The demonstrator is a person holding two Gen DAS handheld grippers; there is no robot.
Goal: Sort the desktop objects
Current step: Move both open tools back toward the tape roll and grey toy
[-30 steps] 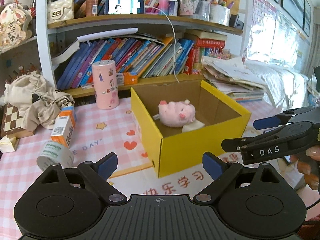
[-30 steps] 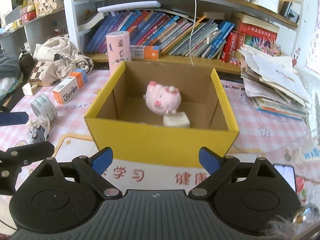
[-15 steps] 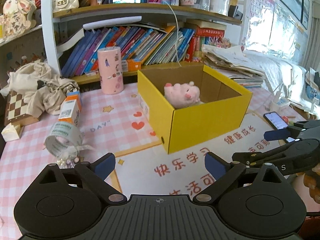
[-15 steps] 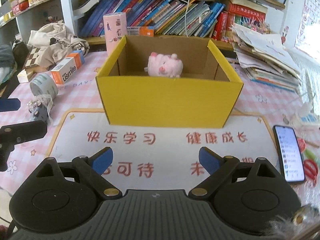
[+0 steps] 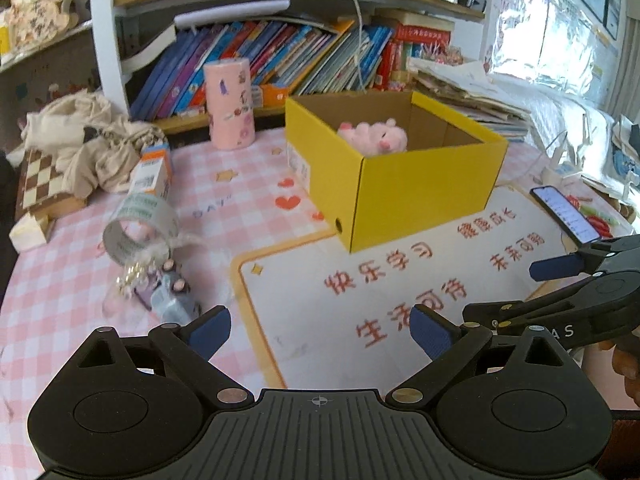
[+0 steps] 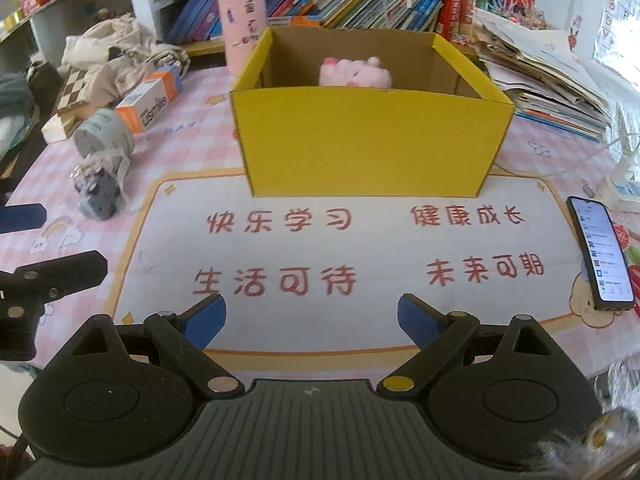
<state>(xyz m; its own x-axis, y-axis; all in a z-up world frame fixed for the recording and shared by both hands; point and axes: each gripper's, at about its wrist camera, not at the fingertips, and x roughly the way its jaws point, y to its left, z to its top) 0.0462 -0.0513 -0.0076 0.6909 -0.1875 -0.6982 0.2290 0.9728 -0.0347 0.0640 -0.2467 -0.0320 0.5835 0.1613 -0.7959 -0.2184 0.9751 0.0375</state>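
A yellow cardboard box stands open on the desk with a pink plush toy inside. Left of it lie a roll of clear tape, a small grey toy car and an orange and white carton. My left gripper is open and holds nothing, low over the white mat near the car. My right gripper is open too, back from the box over the mat's front.
A phone lies at the mat's right edge. A pink cylinder, crumpled cloth and a chessboard sit at the back left. Bookshelves and stacked papers line the rear.
Both grippers have pulled back and down from the box, which now looks farther away. The plush toy stays in the box. Both stay open.
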